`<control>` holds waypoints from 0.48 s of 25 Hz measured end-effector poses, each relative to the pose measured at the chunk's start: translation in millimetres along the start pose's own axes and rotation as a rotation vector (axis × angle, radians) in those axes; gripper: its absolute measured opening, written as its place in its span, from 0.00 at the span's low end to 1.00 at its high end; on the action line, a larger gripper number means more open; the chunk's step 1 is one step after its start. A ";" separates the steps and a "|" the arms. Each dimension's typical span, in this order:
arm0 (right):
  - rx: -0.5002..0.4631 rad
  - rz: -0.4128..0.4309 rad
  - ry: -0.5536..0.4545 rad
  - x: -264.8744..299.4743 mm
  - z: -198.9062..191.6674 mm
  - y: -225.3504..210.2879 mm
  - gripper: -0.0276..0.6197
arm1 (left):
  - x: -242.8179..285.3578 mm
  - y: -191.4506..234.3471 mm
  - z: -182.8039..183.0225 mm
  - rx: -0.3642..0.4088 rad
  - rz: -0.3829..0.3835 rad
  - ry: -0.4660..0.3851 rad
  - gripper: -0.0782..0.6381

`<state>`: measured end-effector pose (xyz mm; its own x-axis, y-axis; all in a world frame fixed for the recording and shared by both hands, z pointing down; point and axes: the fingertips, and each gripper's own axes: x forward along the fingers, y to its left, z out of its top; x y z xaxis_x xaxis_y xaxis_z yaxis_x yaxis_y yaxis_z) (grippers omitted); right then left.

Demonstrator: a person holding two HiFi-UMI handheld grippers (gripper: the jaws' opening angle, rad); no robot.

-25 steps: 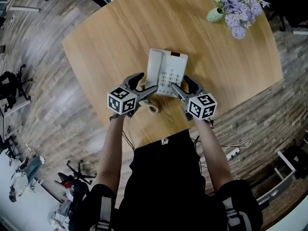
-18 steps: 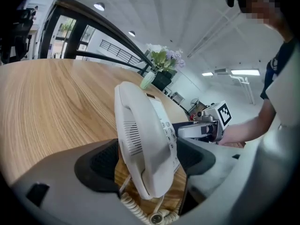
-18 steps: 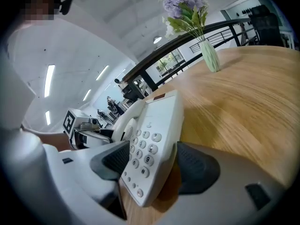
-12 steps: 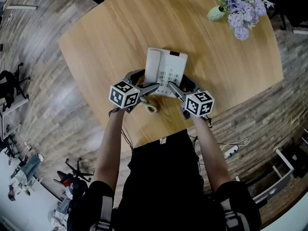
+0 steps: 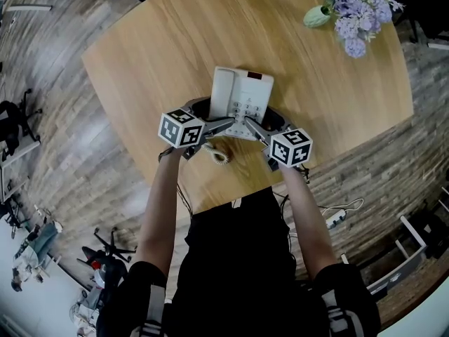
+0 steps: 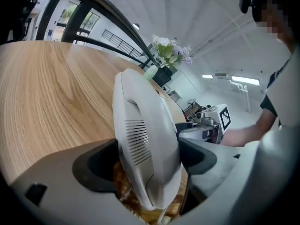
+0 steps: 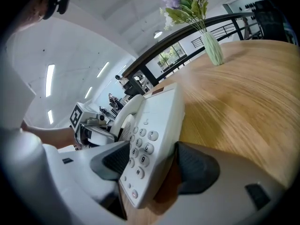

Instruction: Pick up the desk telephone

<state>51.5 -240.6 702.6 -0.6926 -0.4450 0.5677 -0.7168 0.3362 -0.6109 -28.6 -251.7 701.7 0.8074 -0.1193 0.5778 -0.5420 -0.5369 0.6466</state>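
Observation:
A white desk telephone [image 5: 242, 93] lies on the round wooden table [image 5: 154, 55], with its handset on the left and its keypad on the right. My left gripper [image 5: 210, 114] straddles the near end of the handset [image 6: 145, 139]. Its jaws are opening, with the handset between the pads, very close on both sides. My right gripper [image 5: 263, 119] stands open around the phone's near right corner [image 7: 154, 130]: one pad is over the keypad and the other is beside the phone's right edge. The phone rests on the table.
A vase of purple and white flowers [image 5: 347, 9] stands at the table's far right. The coiled cord [image 5: 221, 156] lies between the grippers near the table's front edge. The person's body is just behind that edge. Beyond the table is wooden floor.
Both grippers have moved forward and closer to the phone. The left one has also sunk, and its jaws now reach around the handset's near end.

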 end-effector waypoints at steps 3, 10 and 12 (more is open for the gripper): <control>-0.003 -0.008 0.021 2.5 -2.6 -2.8 0.51 | 1.1 -0.2 -0.1 -0.002 -0.011 0.013 0.65; -0.018 -0.032 0.045 7.1 -3.8 -3.9 0.51 | 1.6 0.1 0.6 -0.011 0.001 0.023 0.65; -0.018 -0.037 0.043 7.7 -3.8 -3.8 0.52 | 1.8 0.7 0.9 -0.015 0.011 0.021 0.65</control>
<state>48.6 -242.2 711.4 -0.6682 -0.4218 0.6129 -0.7430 0.3356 -0.5790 -27.3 -253.1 702.8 0.7964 -0.1077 0.5951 -0.5544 -0.5229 0.6475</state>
